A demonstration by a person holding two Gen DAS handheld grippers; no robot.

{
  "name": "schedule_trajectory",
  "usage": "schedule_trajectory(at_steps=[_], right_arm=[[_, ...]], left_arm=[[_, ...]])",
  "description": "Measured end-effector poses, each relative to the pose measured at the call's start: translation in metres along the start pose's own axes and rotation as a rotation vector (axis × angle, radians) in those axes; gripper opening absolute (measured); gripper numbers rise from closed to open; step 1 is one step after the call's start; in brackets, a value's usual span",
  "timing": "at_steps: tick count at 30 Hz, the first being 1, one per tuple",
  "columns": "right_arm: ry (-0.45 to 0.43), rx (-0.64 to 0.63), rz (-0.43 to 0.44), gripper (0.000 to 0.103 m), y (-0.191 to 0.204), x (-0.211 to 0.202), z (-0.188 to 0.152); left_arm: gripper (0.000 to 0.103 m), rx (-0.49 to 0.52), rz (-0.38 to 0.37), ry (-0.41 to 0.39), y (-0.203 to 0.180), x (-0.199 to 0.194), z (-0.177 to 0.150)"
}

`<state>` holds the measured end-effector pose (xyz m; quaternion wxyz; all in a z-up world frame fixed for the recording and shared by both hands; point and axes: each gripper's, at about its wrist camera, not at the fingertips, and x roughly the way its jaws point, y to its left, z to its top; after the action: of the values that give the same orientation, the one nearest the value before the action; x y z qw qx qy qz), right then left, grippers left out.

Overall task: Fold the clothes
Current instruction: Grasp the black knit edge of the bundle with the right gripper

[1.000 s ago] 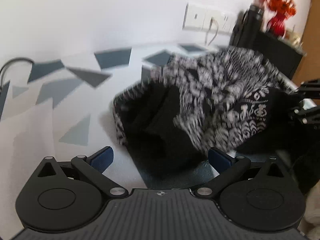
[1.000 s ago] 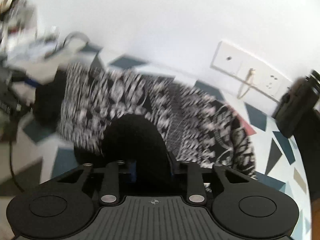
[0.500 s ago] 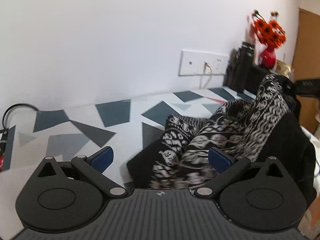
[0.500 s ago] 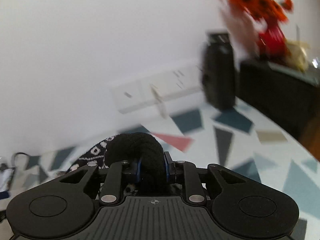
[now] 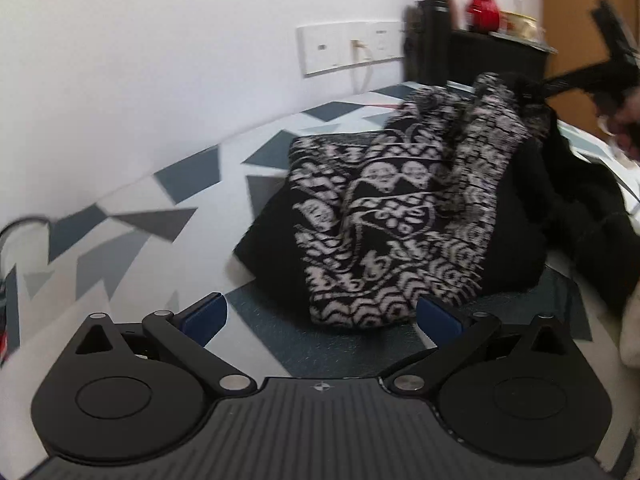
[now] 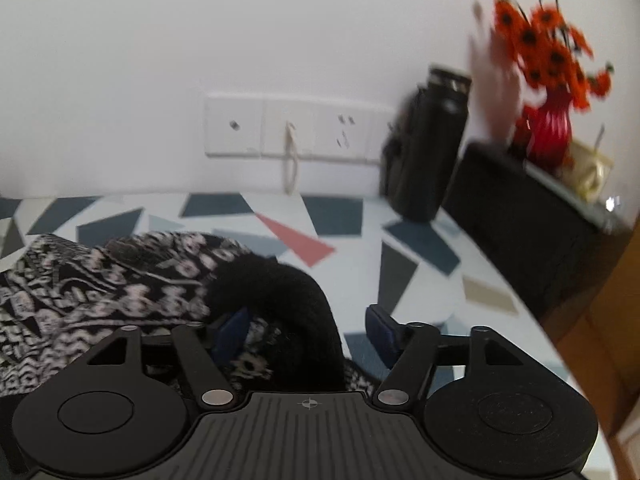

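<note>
A black-and-white patterned knit garment with black lining lies heaped on the triangle-patterned table. My left gripper stands open just in front of its near hem, with nothing between the pads. The garment's far end rises toward my right gripper, blurred at the upper right. In the right wrist view my right gripper is open, with a black fold of the garment lying loose between its spread fingers. The patterned part spreads to the left.
A white socket panel with a plugged cord is on the wall. A black flask stands beside a black cabinet with a red vase of orange flowers. The table edge curves away on the right.
My right gripper went from shut on the black fold to open, and its view swung left. The lifted garment end sank lower. The left gripper stayed open.
</note>
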<state>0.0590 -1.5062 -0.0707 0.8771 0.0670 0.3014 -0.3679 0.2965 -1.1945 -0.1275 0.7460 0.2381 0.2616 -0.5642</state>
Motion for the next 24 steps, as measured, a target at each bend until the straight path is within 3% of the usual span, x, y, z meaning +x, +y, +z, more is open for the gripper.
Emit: schedule_trajectory(at_steps=[6, 8, 11, 13, 16, 20, 21, 22, 23, 24], right_arm=[[-0.082, -0.194, 0.122, 0.065, 0.016, -0.033, 0.006], [-0.063, -0.305, 0.108, 0.066, 0.031, -0.033, -0.001], [-0.029, -0.475, 0.020, 0.066, 0.054, -0.024, -0.020], [-0.025, -0.539, 0.027, 0.068, 0.066, -0.022, -0.030], [-0.056, -0.653, 0.026, 0.077, 0.087, -0.020, -0.042], [-0.116, -0.735, 0.027, 0.075, 0.111, -0.014, -0.046], [-0.136, -0.730, 0.032, 0.073, 0.114, -0.014, -0.043], [-0.155, -0.722, 0.041, 0.061, 0.117, -0.015, -0.040], [-0.168, -0.694, 0.071, 0.035, 0.118, -0.017, -0.036], [-0.165, -0.648, 0.107, 0.021, 0.114, -0.017, -0.028]], left_arm=[[0.103, -0.077, 0.036, -0.003, 0.004, 0.004, -0.005], [0.103, -0.080, 0.040, -0.004, 0.003, 0.004, -0.007], [0.103, -0.091, 0.040, 0.001, 0.001, 0.004, -0.011], [0.103, -0.103, 0.042, 0.001, 0.000, 0.004, -0.013], [0.103, -0.121, 0.044, 0.001, -0.002, 0.003, -0.015], [0.103, -0.131, 0.046, 0.009, -0.004, 0.005, -0.016], [0.103, -0.129, 0.043, 0.011, -0.005, 0.006, -0.016], [0.103, -0.126, 0.041, 0.013, -0.006, 0.006, -0.016], [0.103, -0.124, 0.039, 0.016, -0.007, 0.007, -0.017], [0.103, -0.113, 0.037, 0.016, -0.008, 0.007, -0.017]])
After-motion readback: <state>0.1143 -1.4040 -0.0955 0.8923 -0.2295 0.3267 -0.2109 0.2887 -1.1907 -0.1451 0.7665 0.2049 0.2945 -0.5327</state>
